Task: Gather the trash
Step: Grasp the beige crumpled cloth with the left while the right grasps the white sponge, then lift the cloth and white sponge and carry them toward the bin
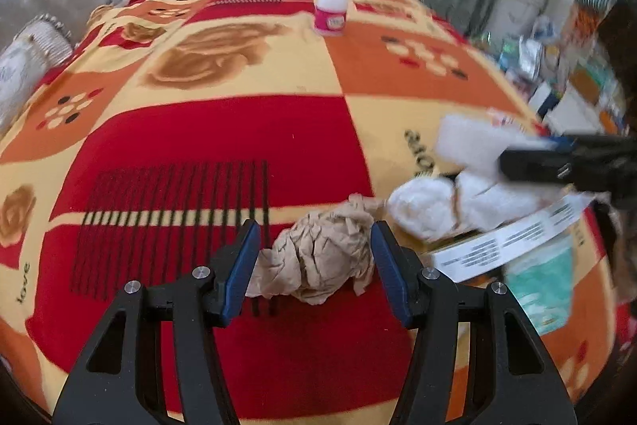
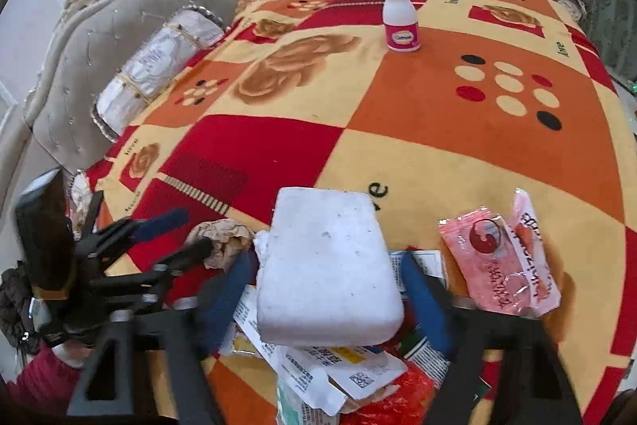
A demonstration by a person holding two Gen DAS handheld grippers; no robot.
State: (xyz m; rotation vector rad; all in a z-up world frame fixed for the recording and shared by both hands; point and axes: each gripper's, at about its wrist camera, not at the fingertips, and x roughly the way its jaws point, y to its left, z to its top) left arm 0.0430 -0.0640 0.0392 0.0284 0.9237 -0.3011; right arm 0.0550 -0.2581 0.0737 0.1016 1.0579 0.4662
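Observation:
A crumpled brown paper ball lies on the patterned blanket. My left gripper is open with its blue pads either side of the ball, not pressing it. The ball shows partly in the right wrist view, beside the left gripper. My right gripper is shut on a white foam block and holds it above a pile of flattened boxes and papers. The block and right gripper show at the right of the left wrist view.
A white and pink bottle stands upright far back on the bed. A pink wrapper lies right of the pile. White crumpled tissue sits by the brown ball. Pillows and a padded headboard line the left.

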